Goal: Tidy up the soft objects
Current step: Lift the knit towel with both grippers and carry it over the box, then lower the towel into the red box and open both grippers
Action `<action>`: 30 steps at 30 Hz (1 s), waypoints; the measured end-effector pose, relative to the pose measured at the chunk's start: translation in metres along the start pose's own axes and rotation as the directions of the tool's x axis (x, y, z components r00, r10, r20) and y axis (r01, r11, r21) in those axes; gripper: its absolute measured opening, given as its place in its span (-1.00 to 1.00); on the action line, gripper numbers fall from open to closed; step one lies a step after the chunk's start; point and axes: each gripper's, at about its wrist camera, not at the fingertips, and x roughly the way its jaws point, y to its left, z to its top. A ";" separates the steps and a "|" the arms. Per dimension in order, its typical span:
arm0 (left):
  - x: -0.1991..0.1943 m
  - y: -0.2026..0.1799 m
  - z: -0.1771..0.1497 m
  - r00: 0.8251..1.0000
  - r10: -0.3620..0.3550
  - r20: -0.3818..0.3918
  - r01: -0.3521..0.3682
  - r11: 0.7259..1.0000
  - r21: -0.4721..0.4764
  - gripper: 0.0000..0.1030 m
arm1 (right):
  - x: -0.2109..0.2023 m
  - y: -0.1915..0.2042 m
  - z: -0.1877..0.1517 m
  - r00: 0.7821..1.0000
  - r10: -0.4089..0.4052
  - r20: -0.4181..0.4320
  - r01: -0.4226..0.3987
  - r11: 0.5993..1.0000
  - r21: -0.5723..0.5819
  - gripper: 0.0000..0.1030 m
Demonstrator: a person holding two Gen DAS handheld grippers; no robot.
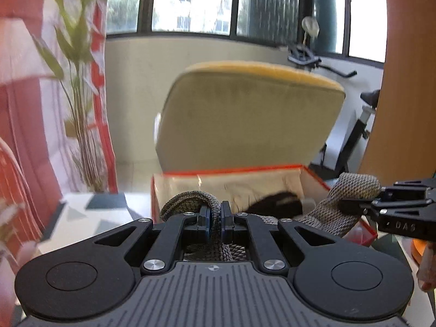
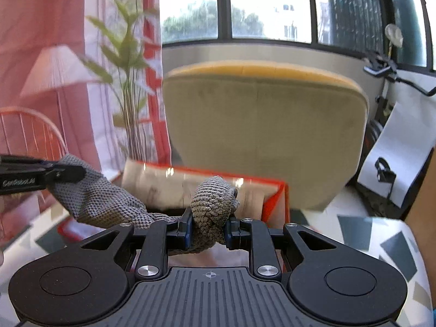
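A grey knitted cloth point(image 2: 109, 204) is hanging stretched between the two tools, just above an orange box point(image 1: 313, 175) on the patterned table point(image 2: 368, 234). The left gripper point(image 1: 215, 219) is pinching one bunched end of the cloth, its blue pads point(image 1: 207, 219) pressed almost together on the folded knit. The right gripper point(image 2: 208, 227) is clamping the other end, where the fabric is wadded into a thick lump bulging up between its jaws, which are standing a little wider apart for that reason. From the left wrist view the right gripper is coming in from the right edge with the cloth end wrapped over its tip; from the right wrist view the left one is reaching in from the left edge the same way. Inside the box something dark point(image 1: 278, 204) is lying against the pale lining. Just behind the box an olive-yellow armchair point(image 2: 261, 125) is standing with its back towards us. A tall green plant point(image 2: 128, 62) and a red curtain point(image 2: 41, 21) are off to the left, and an exercise bike point(image 1: 354, 109) is by the window point(image 2: 245, 2).
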 end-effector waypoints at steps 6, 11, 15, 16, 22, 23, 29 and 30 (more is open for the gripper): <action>0.024 0.006 -0.013 0.996 -0.024 -0.084 0.021 0.999 -0.029 -0.85 | 0.026 0.002 -0.021 0.996 -0.028 -0.084 0.030 0.999 0.022 -0.62; 0.039 0.011 -0.014 0.994 -0.011 -0.110 0.009 1.000 -0.016 -0.85 | 0.035 -0.003 -0.030 0.994 -0.026 -0.103 0.032 0.998 0.056 -0.62; 0.048 0.007 -0.015 0.990 -0.019 -0.137 0.018 1.000 -0.010 -0.85 | 0.042 -0.006 -0.034 0.991 -0.027 -0.129 0.036 0.997 0.072 -0.62; 0.049 0.006 -0.015 0.990 -0.024 -0.142 0.022 1.000 -0.015 -0.85 | 0.043 -0.007 -0.034 0.990 -0.028 -0.135 0.038 0.996 0.075 -0.62; 0.057 0.002 -0.016 0.985 -0.046 -0.166 0.044 0.999 -0.019 -0.85 | 0.055 -0.018 -0.033 0.985 -0.026 -0.172 0.048 0.991 0.123 -0.62; 0.060 0.003 -0.017 0.984 -0.047 -0.172 0.043 0.999 -0.023 -0.85 | 0.056 -0.019 -0.033 0.984 -0.023 -0.178 0.047 0.990 0.131 -0.62; 0.066 0.004 -0.018 0.981 -0.039 -0.191 0.034 0.999 -0.025 -0.84 | 0.059 -0.024 -0.033 0.977 -0.007 -0.214 0.040 0.988 0.152 -0.59; 0.066 0.004 -0.017 0.980 -0.037 -0.194 0.033 0.999 -0.027 -0.84 | 0.059 -0.024 -0.033 0.977 -0.008 -0.215 0.042 0.987 0.152 -0.56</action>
